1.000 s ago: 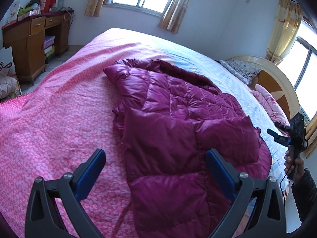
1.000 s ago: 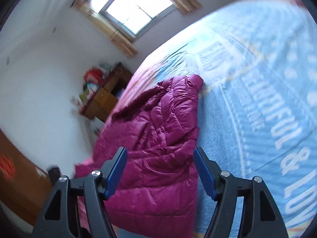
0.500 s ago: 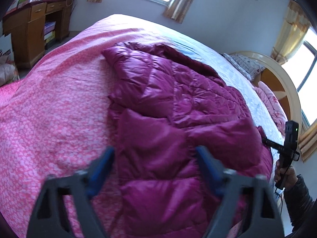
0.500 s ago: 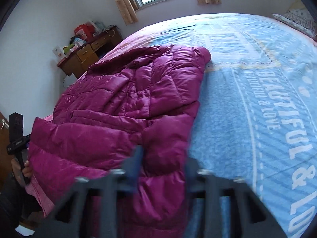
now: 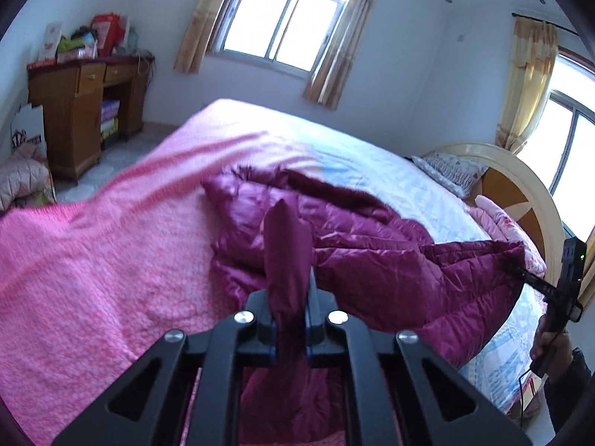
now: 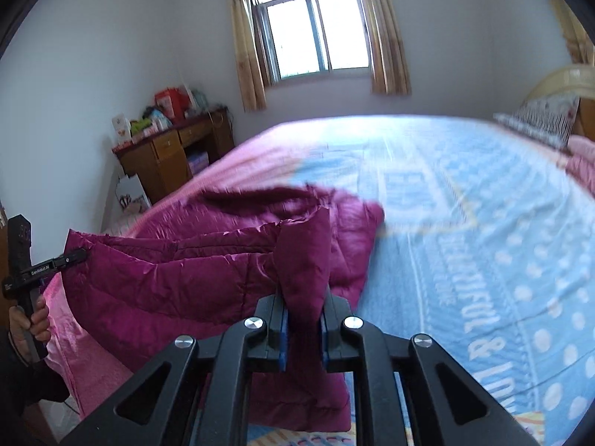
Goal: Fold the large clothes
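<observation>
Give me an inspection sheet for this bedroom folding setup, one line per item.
Surface: bed, pink and blue cover.
Job's things: magenta down jacket, near edge lifted off the bed.
Clutter: boxes and bags on wooden desk.
Grippers: left claw and right claw have just closed, each shut on a jacket fold.
Cables: thin cable below the right hand.
Surroundings: curtained windows, headboard, pillow.
</observation>
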`<state>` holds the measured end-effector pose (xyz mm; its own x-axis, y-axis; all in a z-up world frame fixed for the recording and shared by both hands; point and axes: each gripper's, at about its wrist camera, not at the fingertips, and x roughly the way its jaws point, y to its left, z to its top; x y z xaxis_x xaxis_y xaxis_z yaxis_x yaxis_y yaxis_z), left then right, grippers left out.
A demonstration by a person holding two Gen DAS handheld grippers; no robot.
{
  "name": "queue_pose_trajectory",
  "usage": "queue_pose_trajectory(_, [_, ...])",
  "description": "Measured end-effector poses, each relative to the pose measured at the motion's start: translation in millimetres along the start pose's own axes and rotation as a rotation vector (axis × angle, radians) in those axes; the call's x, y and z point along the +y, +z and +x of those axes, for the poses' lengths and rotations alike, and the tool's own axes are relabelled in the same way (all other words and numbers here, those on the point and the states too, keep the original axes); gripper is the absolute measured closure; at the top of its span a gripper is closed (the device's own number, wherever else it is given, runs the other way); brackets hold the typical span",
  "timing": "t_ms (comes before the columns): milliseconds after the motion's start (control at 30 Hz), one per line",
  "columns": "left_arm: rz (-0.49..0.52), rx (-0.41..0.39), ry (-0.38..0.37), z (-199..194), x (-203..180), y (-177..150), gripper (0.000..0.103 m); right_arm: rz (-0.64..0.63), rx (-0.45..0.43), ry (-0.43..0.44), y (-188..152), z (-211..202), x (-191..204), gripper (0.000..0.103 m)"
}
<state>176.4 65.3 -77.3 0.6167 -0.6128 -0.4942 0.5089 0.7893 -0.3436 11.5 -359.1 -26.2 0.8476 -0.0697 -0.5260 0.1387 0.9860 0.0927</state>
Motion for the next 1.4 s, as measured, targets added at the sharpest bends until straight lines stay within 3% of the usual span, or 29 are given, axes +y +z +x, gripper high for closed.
queue_pose_trajectory(200, [0.025, -0.022, 0.048, 12, -12, 42, 0.094, -0.074, -0.085, -0.013, 41, -6, 18, 0.092])
queue_pose_trajectory(367, [0.003, -0.046, 0.109, 42, -10, 102, 0.094, -0.135, -0.120, -0.064, 99, 25, 19, 0.092])
queue_pose_trajectory(567, [-0.056, -0.039, 0.178, 114, 10, 162, 0.094, -0.037, -0.106, -0.122, 165, 104, -7, 0.092])
queue_pose_trajectory(667, [-0.061, -0.033, 0.235, 160, 17, 172, 0.094, 0.029, -0.074, -0.130, 176, 160, -24, 0.092])
queue_pose_trajectory(733, [-0.055, -0.016, 0.273, 189, 21, 169, 0.094, 0.076, -0.046, -0.132, 174, 195, -36, 0.092])
queue_pose_trajectory(900, [-0.020, 0.087, 0.407, 260, 35, 141, 0.094, 0.115, 0.077, -0.237, 144, 277, -63, 0.092])
queue_pose_trajectory(1033, [-0.094, 0.171, 0.412, 285, 51, 112, 0.086, 0.097, 0.197, -0.291, 100, 317, -76, 0.092])
queue_pose_trajectory(1233, [-0.112, 0.208, 0.427, 294, 49, 107, 0.082, 0.095, 0.272, -0.273, 96, 334, -78, 0.092])
queue_pose_trajectory(1400, [-0.034, 0.229, 0.508, 304, 33, 109, 0.082, 0.086, 0.291, -0.306, 96, 337, -77, 0.087])
